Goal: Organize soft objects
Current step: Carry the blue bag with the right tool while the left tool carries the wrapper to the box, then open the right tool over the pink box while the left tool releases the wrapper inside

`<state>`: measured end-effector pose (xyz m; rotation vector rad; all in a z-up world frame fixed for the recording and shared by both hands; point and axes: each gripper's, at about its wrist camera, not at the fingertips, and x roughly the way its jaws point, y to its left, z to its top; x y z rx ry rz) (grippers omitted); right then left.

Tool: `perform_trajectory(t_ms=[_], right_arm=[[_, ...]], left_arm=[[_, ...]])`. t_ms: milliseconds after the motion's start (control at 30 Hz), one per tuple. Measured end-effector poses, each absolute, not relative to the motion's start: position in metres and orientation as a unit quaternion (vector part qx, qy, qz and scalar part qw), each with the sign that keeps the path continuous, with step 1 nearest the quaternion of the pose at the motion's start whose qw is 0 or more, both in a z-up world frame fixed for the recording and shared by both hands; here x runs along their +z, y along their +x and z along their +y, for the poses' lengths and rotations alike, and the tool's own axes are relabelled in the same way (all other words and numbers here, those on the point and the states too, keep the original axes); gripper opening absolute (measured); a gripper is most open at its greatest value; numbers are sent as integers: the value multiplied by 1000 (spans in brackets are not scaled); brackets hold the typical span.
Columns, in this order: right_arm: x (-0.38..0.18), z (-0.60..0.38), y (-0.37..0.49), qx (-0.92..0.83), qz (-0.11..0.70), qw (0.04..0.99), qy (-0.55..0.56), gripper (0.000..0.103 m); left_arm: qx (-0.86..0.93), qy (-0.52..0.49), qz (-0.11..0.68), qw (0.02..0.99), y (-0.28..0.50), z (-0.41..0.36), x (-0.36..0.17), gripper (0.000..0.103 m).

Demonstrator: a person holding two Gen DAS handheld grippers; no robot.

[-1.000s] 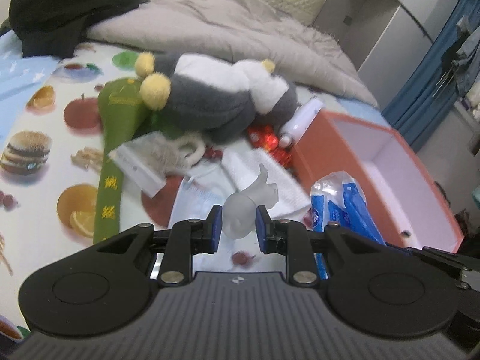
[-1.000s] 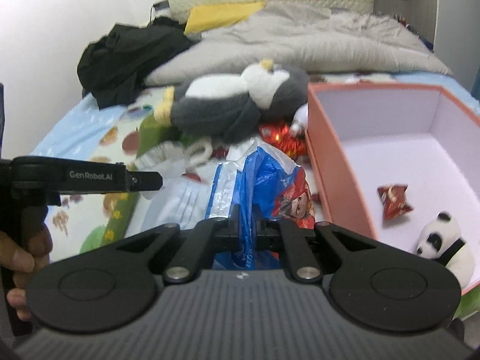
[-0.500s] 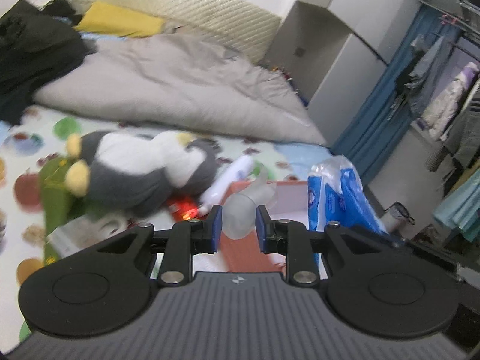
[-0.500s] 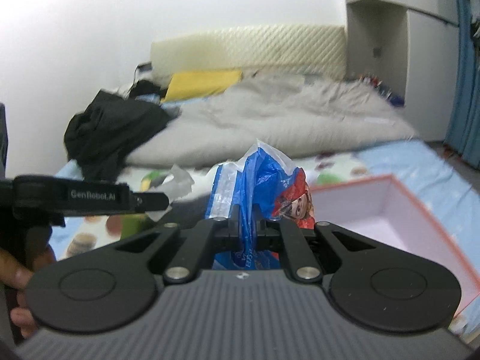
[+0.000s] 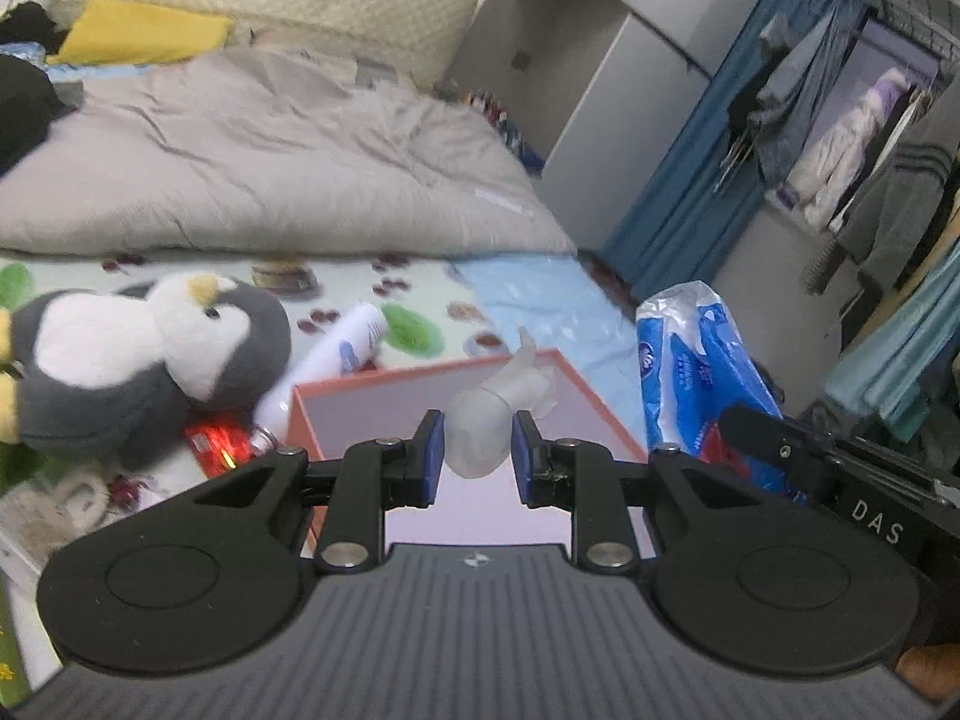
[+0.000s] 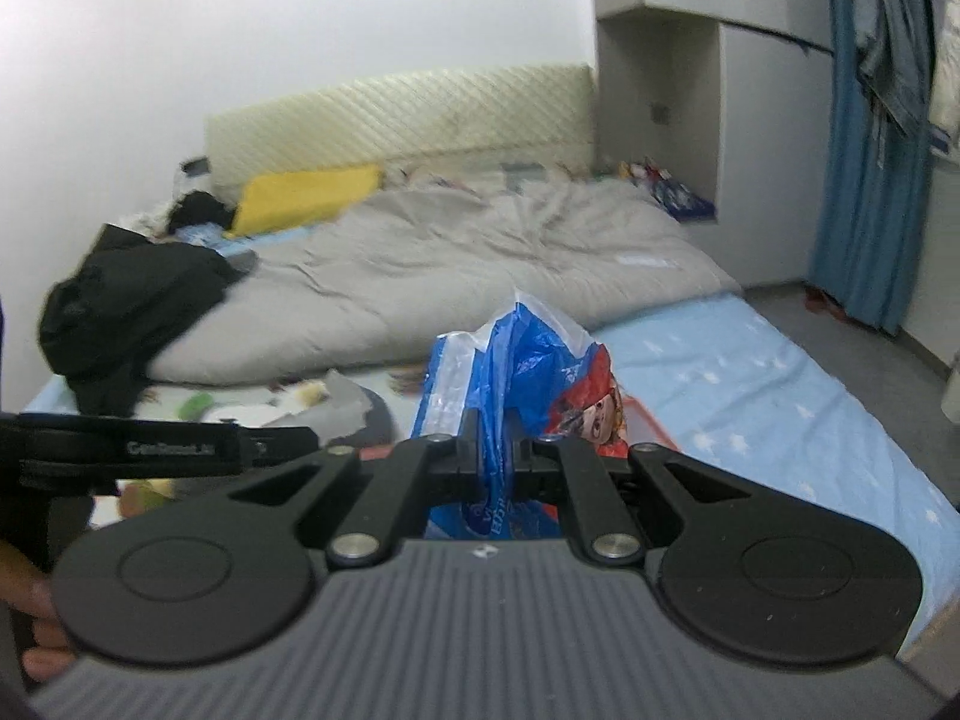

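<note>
Both loaded grippers, higher than before

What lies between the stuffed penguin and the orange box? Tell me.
In the left wrist view, a white tube and a red wrapper lie between the stuffed penguin and the orange box.

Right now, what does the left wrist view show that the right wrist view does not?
Only the left wrist view shows the penguin plush, the white tube and the hanging clothes. Only the right wrist view shows the black garment heap in full. Both share the grey duvet, the yellow pillow, the orange box, the blue plastic pack pinched in the right hand-held gripper, and the whitish translucent piece in the left hand-held gripper.
</note>
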<state>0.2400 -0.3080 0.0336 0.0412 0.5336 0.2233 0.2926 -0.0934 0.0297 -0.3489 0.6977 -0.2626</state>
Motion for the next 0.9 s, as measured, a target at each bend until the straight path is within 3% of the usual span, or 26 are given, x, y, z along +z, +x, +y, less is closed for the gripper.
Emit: perform_trajectory(t_ms=[467,567,633,667,700,900], right_arm=[[-68,-369,271,47,399,914,58,10],[-76,-376,270,40,407,911,62,11],[-77,-379,271,40,410,909,64,22],[-76,-380,272,39,412,908,65,36],[-75,-380,271,38,411,908,66,41],[-56,-376,261,50,376,922,73,43]], left_arm=[[-160,-134,439,874,334,-152,-48,28],[-165,-131,447,869,333,-157,-57,32],[-164,-123,452,868,334,-160,-60,46],[-162,-123,453,868,334,-160,-60,47],[-163,-124,451,869,333,-160,-59,47],[-167,-106,422,885,317,-154,-36,47]])
